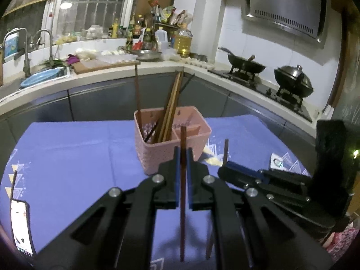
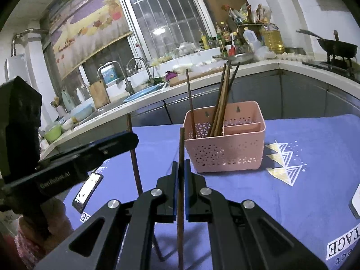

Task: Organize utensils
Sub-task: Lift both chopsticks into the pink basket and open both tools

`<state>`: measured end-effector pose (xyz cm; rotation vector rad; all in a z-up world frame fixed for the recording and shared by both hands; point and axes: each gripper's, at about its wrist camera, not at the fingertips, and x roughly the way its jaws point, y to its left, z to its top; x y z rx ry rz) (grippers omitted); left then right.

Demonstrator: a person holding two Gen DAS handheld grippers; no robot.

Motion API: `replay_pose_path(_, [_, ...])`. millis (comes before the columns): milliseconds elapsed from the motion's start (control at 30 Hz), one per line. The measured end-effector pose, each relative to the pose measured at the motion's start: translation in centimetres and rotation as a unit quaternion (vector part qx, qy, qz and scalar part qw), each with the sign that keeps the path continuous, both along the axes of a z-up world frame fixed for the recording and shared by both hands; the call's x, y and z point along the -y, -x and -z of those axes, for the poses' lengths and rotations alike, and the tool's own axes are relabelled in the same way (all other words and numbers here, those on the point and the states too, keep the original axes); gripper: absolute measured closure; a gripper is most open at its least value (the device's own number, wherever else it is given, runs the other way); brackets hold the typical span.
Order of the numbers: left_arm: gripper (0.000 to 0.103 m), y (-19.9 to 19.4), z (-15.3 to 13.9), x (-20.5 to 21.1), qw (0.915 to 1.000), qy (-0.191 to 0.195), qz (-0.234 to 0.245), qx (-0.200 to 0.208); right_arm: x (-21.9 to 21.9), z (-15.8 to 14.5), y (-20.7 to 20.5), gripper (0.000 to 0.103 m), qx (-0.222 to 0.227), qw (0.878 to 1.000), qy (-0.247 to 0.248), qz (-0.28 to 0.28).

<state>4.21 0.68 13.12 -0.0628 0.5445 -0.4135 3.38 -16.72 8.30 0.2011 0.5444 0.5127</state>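
A pink perforated utensil basket stands on the purple cloth, with several brown chopsticks upright in its left compartment. My left gripper is shut on a dark brown chopstick, held upright just in front of the basket. My right gripper is shut on another brown chopstick, held upright to the basket's left. In the left wrist view the right gripper holds its chopstick to the right. In the right wrist view the left gripper holds its chopstick to the left.
A phone lies on the purple tablecloth at the left. A white object lies at the right. Behind the table run a kitchen counter, a sink and a stove with two woks.
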Motion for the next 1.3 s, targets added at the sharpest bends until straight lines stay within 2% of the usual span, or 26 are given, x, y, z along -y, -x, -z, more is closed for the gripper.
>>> replay_pose_path(200, [0.098,-1.7,-5.3,-0.3,0.9984,0.025,-0.008,0.049,1.0,-5.0,-2.0,0.098,0.054,0.998,-0.017,0.016])
replay_pose_path(367, [0.098,-3.5,-10.6,-0.4,0.9920,0.041,-0.034,0.114,1.5,-9.7,-5.0,0.098,0.116,0.992,-0.030,0.049])
replay_pose_path(500, [0.098,-5.6,-12.7,0.0,0.9878,0.035,-0.052,0.143,1.3,-11.6,-8.1,0.098,0.148,0.985,-0.031,0.077])
replay_pose_path(700, [0.098,-9.4,-12.0,0.4,0.9880,0.019,-0.072,0.135,0.2,-11.1,-12.9,0.098,0.152,0.984,-0.009,0.092])
replay_pose_path(933, [0.098,-12.2,-10.0,0.1,0.9903,0.016,-0.076,0.115,-0.6,-8.9,-15.0,0.098,0.136,0.987,0.008,0.084])
replay_pose_path(1033, [0.098,-12.9,-9.1,0.2,0.9919,0.008,-0.075,0.102,-0.6,-7.4,-15.6,0.098,0.111,0.991,0.005,0.071])
replay_pose_path(1167, [0.098,-13.4,-7.4,1.0,0.9959,-0.001,-0.064,0.064,-0.7,-5.8,-15.8,0.098,0.066,0.996,-0.004,0.057])
replay_pose_path(1233, [0.098,-13.8,-6.5,1.4,0.9975,-0.009,-0.059,0.037,-0.6,-5.6,-15.7,0.096,0.049,0.997,-0.016,0.052])
replay_pose_path(1300, [0.097,-13.7,-6.0,1.6,0.9977,-0.013,-0.060,0.027,-0.2,-5.9,-14.9,0.096,0.043,0.997,-0.033,0.050])
